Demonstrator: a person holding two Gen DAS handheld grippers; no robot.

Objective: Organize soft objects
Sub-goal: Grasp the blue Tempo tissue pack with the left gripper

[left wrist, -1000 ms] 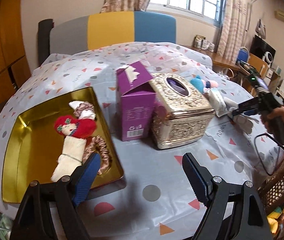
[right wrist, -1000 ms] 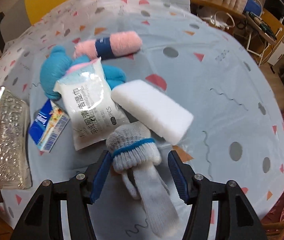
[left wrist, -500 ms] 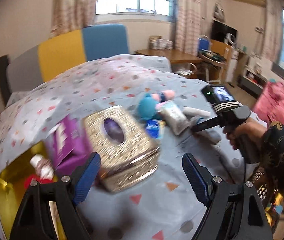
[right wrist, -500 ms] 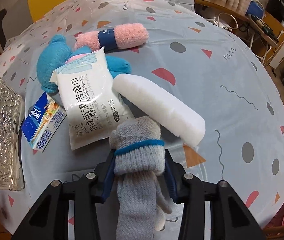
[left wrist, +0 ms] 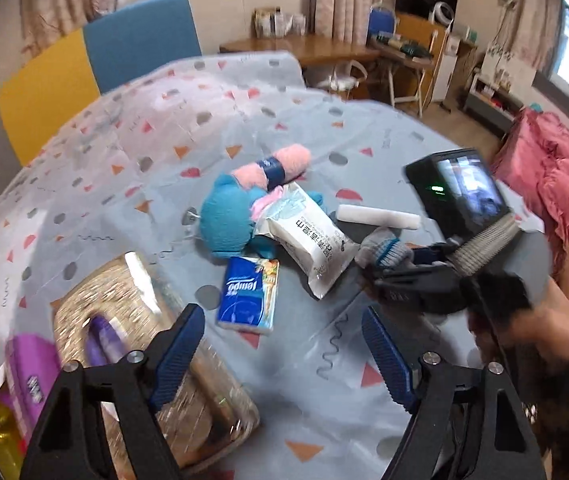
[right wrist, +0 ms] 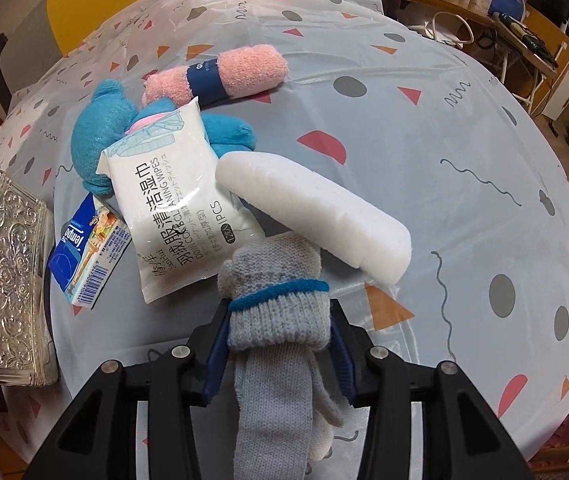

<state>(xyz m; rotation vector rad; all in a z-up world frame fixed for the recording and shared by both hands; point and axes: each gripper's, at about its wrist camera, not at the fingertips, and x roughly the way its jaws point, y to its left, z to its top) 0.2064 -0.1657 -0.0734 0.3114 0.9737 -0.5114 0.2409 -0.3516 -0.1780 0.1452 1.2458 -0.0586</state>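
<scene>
A counter (right wrist: 424, 128) draped in a pale blue plastic cloth printed with triangles, dots and squiggles is carrying a cluster of things: a rolled pink towel with a navy band (right wrist: 220, 76) is lying beside a blue plush toy (right wrist: 100, 132), a white pack of wet wipes (right wrist: 172, 208) is resting partly on that toy, and a white foam block (right wrist: 316, 216), a blue pocket-tissue pack (right wrist: 84, 256) and an embossed silver tissue box (right wrist: 4, 280) are sitting nearby.
</scene>
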